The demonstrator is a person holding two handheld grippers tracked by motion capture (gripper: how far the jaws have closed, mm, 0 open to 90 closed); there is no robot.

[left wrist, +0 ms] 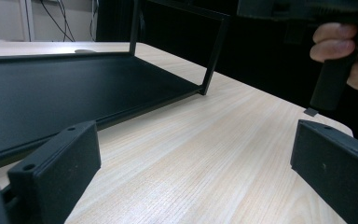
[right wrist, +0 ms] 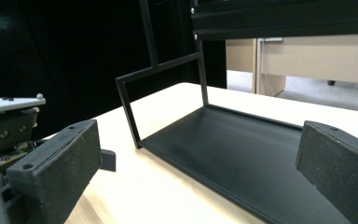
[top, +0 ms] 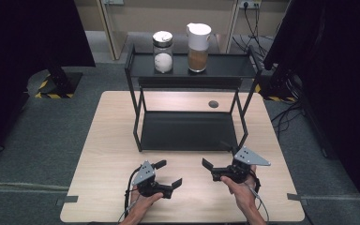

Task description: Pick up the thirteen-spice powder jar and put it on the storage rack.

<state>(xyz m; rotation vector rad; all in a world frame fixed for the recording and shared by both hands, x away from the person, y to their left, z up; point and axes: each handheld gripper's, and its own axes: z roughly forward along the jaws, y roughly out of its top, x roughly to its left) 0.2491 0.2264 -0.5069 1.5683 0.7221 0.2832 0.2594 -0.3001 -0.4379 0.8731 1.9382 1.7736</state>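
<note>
1. The left gripper rests low over the near edge of the table, held in the person's left hand. Its jaws stand wide apart with nothing between them.
2. The right gripper sits just to its right, near the front right leg of the black rack, also released and empty, in the right hand.
3. The two grippers point toward each other, slightly apart, both well short of the rack.
4. On the rack's top shelf, at the far side, stand a glass jar with white contents and, just to its right, a white-lidded pitcher with brown contents. Neither is touched.
5. The lower shelf holds nothing.
6. Judged from this, the work is at its opening step: hands at rest, no reach begun.
7. The next move likely calls for lifting a gripper up and far, over the rack's front rail, and lining the open jaws around a container's upright body before closing.
</note>
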